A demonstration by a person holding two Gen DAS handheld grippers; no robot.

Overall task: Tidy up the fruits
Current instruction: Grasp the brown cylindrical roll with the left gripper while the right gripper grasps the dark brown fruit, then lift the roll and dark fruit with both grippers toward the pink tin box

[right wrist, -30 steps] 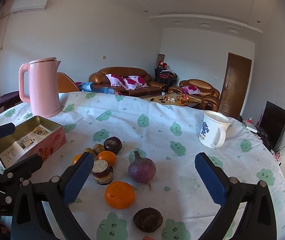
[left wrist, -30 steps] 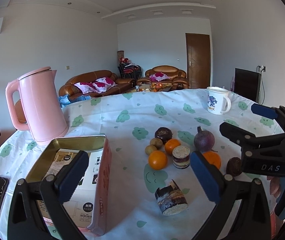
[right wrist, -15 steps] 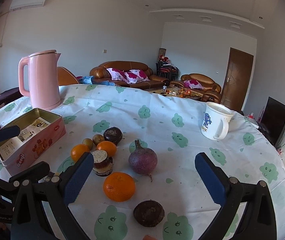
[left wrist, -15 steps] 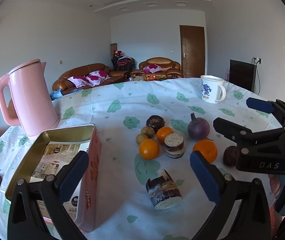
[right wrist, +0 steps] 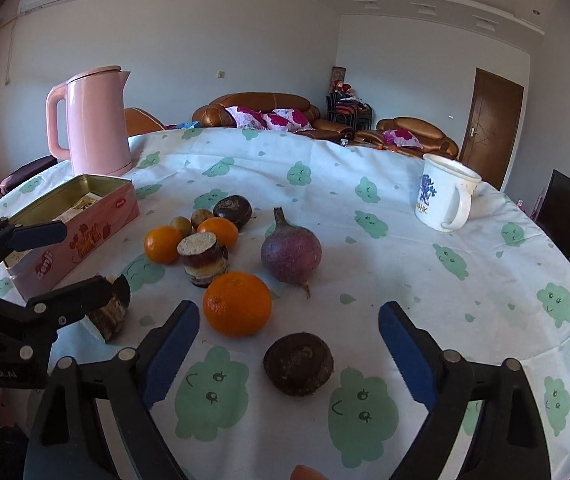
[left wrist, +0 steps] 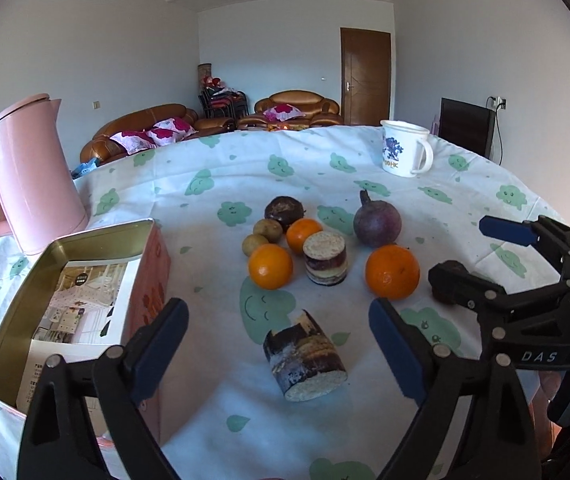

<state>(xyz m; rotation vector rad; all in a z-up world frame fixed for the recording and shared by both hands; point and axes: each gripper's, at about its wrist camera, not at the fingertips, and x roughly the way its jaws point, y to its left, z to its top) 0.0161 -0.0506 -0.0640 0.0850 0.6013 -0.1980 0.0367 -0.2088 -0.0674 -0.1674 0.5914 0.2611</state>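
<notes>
Fruit lies grouped on the cloud-print tablecloth: three oranges [left wrist: 270,266], a purple root-like fruit [left wrist: 377,220], small brown fruits [left wrist: 267,229], a dark round fruit [left wrist: 284,208] and an upright cane stub [left wrist: 325,258]. My left gripper [left wrist: 277,340] hangs low over a lying cane piece [left wrist: 305,356]; its jaws are closing, the pads clear of the piece. My right gripper [right wrist: 287,344] straddles another dark round fruit [right wrist: 299,364], jaws closing, pads apart from it. An orange [right wrist: 237,304] sits just beyond its left finger. Each gripper shows in the other view: right gripper [left wrist: 481,258], left gripper [right wrist: 61,266].
An open pink tin [left wrist: 25,280] with a leaflet inside stands at the left, a pink kettle [left wrist: 33,172] behind it. A white mug [left wrist: 405,154] stands at the far right. A dark phone lies at the left table edge. Sofas and a door are beyond.
Both grippers have sunk toward the table and tilted down, so the fruit looms larger. The blue pads of both stand a little closer together. No fruit has moved.
</notes>
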